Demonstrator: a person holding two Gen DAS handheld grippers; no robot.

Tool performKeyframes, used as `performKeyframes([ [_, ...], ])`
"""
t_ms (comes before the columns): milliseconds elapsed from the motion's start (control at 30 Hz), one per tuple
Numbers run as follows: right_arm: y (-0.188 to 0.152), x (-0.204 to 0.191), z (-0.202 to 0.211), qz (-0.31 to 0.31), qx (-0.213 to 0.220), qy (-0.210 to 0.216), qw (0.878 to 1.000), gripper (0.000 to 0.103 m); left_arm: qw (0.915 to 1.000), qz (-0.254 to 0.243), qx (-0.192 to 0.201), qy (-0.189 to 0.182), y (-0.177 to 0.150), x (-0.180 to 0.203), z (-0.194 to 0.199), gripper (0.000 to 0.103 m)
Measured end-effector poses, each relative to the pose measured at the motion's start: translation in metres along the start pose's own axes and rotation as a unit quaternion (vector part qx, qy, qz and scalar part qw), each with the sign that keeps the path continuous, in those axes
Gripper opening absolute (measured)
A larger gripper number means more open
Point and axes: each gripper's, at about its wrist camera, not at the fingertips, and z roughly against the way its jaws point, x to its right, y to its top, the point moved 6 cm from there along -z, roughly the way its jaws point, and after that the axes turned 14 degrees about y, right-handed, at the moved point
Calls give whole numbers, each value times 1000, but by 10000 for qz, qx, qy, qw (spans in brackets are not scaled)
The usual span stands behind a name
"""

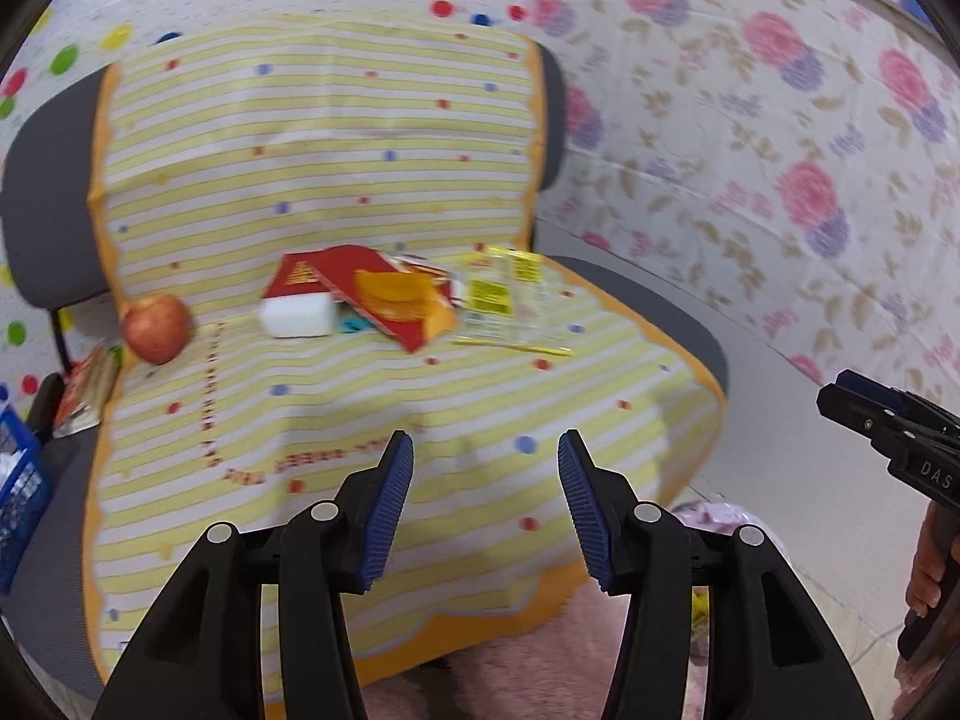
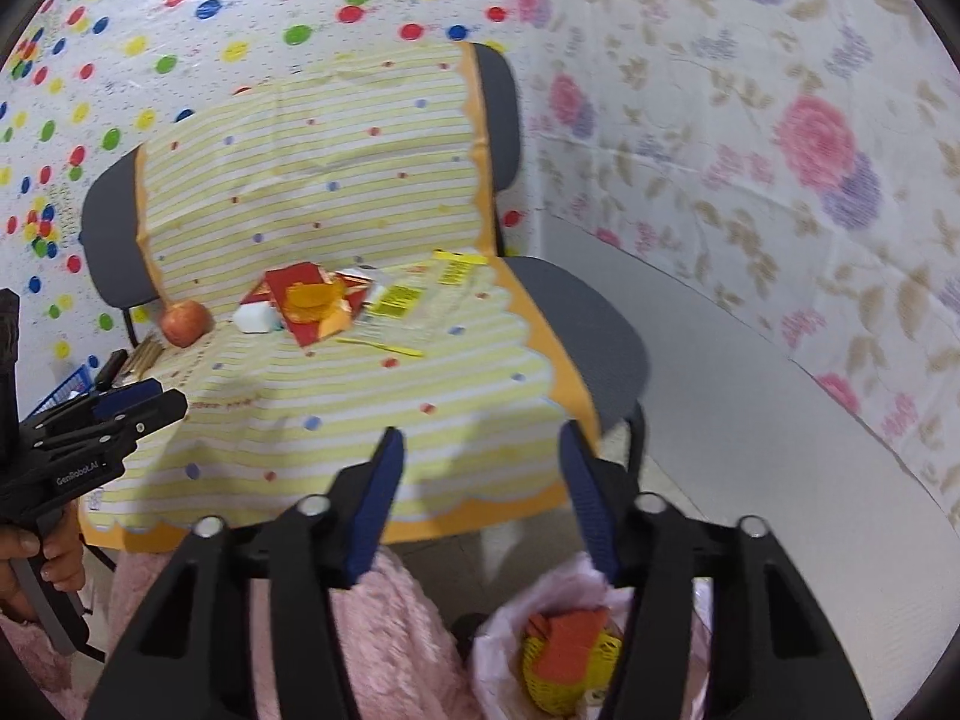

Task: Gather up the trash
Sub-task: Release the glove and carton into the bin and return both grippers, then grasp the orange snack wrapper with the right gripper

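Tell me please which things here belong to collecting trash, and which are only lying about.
For the job:
- red and orange torn wrapper
- clear plastic wrapper with yellow labels
- pink plastic bag holding scraps
- open left gripper, open right gripper

Just lying about:
- red apple
- white rectangular block
- blue plastic basket
- yellow striped cloth on chair

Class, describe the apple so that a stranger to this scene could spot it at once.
Find the chair draped in a yellow striped cloth. At the seat's left edge, left of the white block and red wrappers, sits the apple: the only round, red-orange thing there.
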Motion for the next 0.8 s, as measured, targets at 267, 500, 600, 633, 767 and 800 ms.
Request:
performKeyframes([
  [267, 33, -24, -48, 359, -95, 271, 9989, 33, 9965, 351, -99, 757, 5, -58, -20, 54],
  [500, 54, -24, -88, 320, -200, 433, 9983, 33, 9929, 490, -185, 1071, 15, -85, -42, 54],
  [600, 63, -26, -105, 346, -259, 454, 9980, 33, 9917, 546, -258, 1135, 21, -96, -55, 61],
  [633, 65, -27, -111, 352, -288, 481, 9978, 33, 9912, 593, -276, 1150, 24, -100, -61, 66],
  [767, 76, -34, -139, 408, -395, 618, 9965, 40, 9893, 656, -351, 1253, 31, -112, -80, 67],
  [800, 78, -36, -145, 417, -417, 656, 9961, 41, 9890, 661, -370, 1268, 33, -114, -84, 67],
])
